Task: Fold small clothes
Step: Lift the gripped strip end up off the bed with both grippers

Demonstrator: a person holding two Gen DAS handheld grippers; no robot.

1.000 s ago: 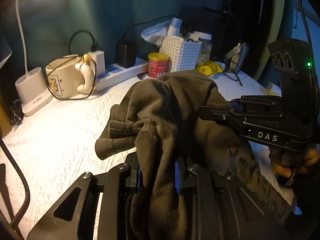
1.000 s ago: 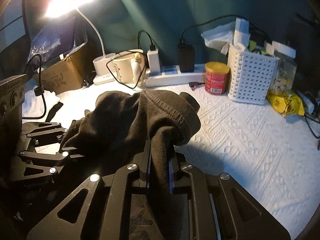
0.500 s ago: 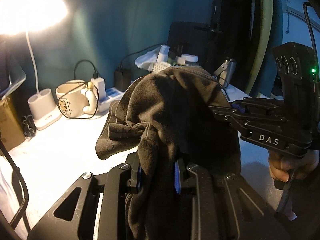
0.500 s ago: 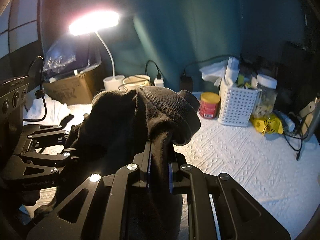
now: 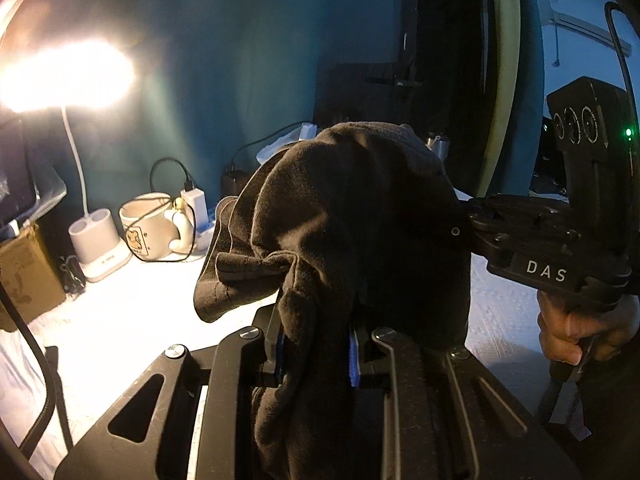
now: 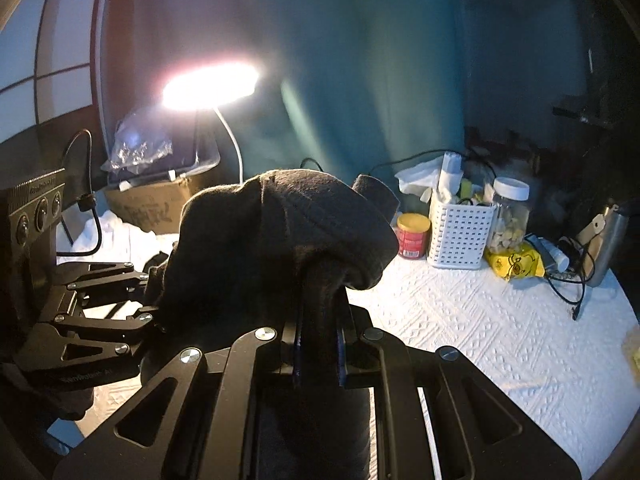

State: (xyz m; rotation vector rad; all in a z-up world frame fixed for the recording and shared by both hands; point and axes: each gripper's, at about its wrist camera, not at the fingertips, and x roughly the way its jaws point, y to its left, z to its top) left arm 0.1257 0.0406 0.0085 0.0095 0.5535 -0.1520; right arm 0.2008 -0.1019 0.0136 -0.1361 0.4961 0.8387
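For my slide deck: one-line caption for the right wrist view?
Right gripper and left gripper both clamp a dark garment above the white tablecloth under a desk lamp.

Colours only, fyi: your garment (image 5: 360, 216) is dark brown-black, plain, ribbed hem w/ stitch line in the right wrist view (image 6: 320, 216). Both grippers are matte black w/ blue pads: left gripper (image 5: 316, 352), right gripper (image 6: 318, 354); the right one has white "DAS" lettering and a green LED in the left wrist view. Tablecloth (image 6: 500, 340) is white w/ embossed geometric pattern. Wall (image 6: 360, 80) is teal. Far left: white lamp (image 5: 100, 240), cream mug (image 5: 148, 228) w/ small cartoon print, black cable around it. Far right: red can (image 6: 413, 236) w/ yellow lid, white perforated basket (image 6: 460, 236), clear jar (image 6: 510, 216) w/ white lid, yellow packet (image 6: 516, 264) w/ cartoon face. Brown cardboard box (image 6: 152, 200) at far left.
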